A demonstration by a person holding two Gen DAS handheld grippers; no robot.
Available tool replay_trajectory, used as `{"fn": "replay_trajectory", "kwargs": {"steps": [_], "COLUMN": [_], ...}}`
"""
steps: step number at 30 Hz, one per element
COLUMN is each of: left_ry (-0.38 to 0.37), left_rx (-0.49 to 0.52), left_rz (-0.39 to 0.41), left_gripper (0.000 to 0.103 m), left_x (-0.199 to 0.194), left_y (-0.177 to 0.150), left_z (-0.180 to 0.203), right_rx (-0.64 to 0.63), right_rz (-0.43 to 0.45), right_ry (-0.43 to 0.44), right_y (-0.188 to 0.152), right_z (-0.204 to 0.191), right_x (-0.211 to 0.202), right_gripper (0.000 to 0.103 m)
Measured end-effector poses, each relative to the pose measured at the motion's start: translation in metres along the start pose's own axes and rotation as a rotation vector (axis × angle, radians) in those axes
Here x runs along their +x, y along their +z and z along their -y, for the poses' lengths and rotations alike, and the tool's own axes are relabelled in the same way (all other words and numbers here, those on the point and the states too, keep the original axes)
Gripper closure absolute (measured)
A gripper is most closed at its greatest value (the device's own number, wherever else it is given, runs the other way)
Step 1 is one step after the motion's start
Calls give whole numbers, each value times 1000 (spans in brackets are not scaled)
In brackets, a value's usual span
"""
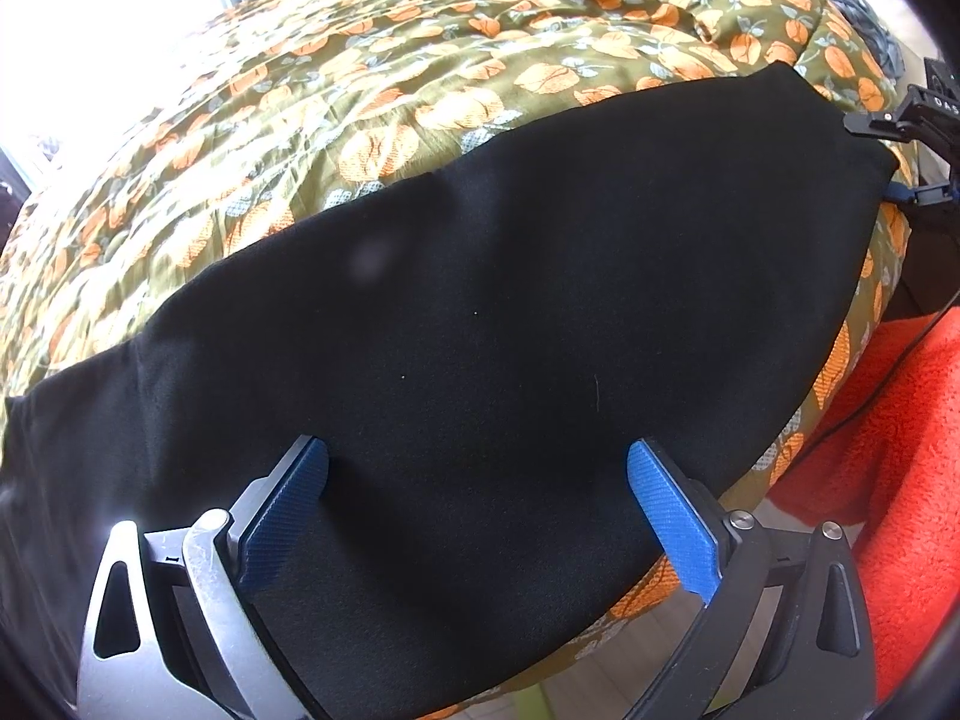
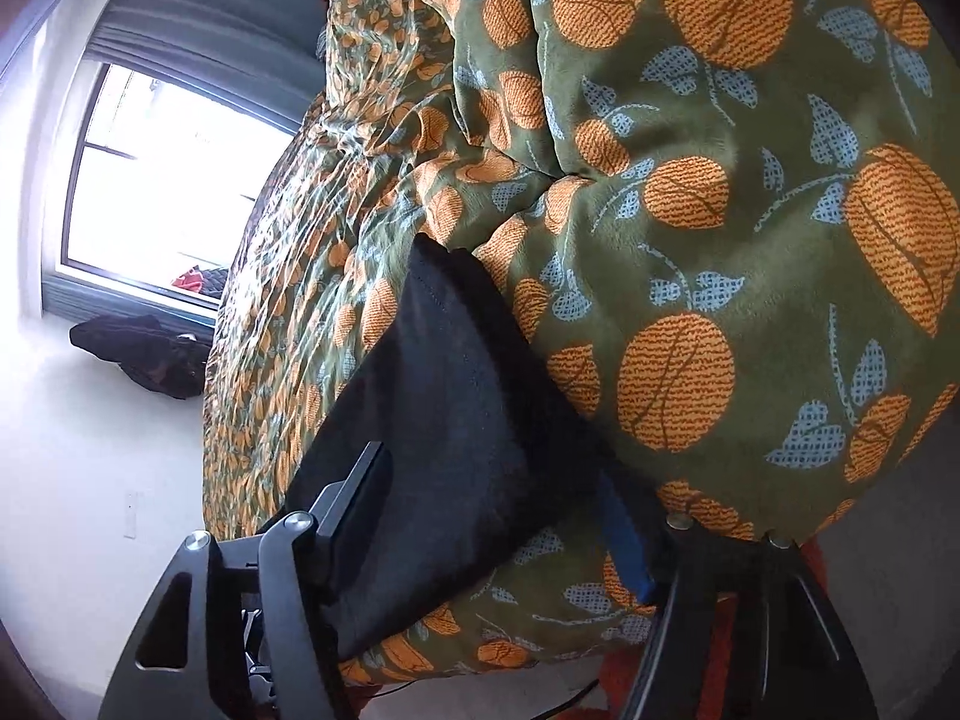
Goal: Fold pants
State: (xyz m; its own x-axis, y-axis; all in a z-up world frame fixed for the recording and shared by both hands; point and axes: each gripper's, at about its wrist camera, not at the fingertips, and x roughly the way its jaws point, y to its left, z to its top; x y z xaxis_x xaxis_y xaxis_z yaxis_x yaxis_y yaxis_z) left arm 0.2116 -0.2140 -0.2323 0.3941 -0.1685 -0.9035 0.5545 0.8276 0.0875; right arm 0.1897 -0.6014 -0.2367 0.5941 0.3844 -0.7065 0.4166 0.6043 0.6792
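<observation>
Left gripper (image 1: 477, 498) is hanging wide open over the black pants (image 1: 480, 300), holding nothing. Right gripper (image 2: 498, 516) is also standing open at the pants' far end. The pants are lying flat on the flowered bed cover (image 1: 360, 90).

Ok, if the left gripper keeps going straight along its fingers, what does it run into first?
Most likely the black pants: the open left gripper sits just over the fabric lying on the floral bedspread. Whether it already touches is unclear.
</observation>
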Motion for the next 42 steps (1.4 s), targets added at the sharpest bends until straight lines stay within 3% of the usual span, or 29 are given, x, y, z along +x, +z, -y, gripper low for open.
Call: {"fn": "replay_trajectory", "kwargs": {"steps": [1,3,5,8,13,19,23,27,30,33,34,36,38,39,42], "left_ry": [0,-3,-3,9,21,-42,-69,-10,34,78,77,68,67,70,79], "left_rx": [-1,-1,-1,6,12,-33,-172,-354,-533,-697,-737,-788,-788,-771,-686], "left_rz": [-1,-2,-3,-3,-1,-24,72,154,198,188,175,151,135,135,188], "left_gripper": [3,3,3,2,0,3,3,3,3,3,3,3,3,3,3], "left_x": [0,1,1,4,9,-9,-55,-98,-122,-130,-127,-121,-117,-118,-131], "left_y": [0,1,1,0,0,7,5,-13,-48,-93,-106,-133,-149,-151,-157], "left_z": [0,0,0,2,5,-15,-81,-175,-244,-292,-303,-314,-308,-299,-276], "right_rx": [-3,-7,-11,-71,-122,-247,-369,-477,-598,-714,-754,-855,-975,-1036,-1222], "right_rz": [-4,11,46,103,142,143,129,72,17,-33,-32,-76,-213,-245,-220], "right_ry": [-9,-40,0,28,155,270,341,429,433,403,387,349,258,233,213], "right_y": [1,1,-1,-7,-18,-34,-55,-91,-132,-193,-217,-264,-305,-318,-336], "right_z": [1,1,-1,-16,-50,-131,-204,-280,-335,-370,-375,-379,-375,-368,-342], "right_x": [2,3,-3,-19,-49,-74,-81,-61,-20,40,61,108,153,162,136], "right_gripper": [40,68,79,81,83,83,83,83,83,83,83,72,28,28,27]}}
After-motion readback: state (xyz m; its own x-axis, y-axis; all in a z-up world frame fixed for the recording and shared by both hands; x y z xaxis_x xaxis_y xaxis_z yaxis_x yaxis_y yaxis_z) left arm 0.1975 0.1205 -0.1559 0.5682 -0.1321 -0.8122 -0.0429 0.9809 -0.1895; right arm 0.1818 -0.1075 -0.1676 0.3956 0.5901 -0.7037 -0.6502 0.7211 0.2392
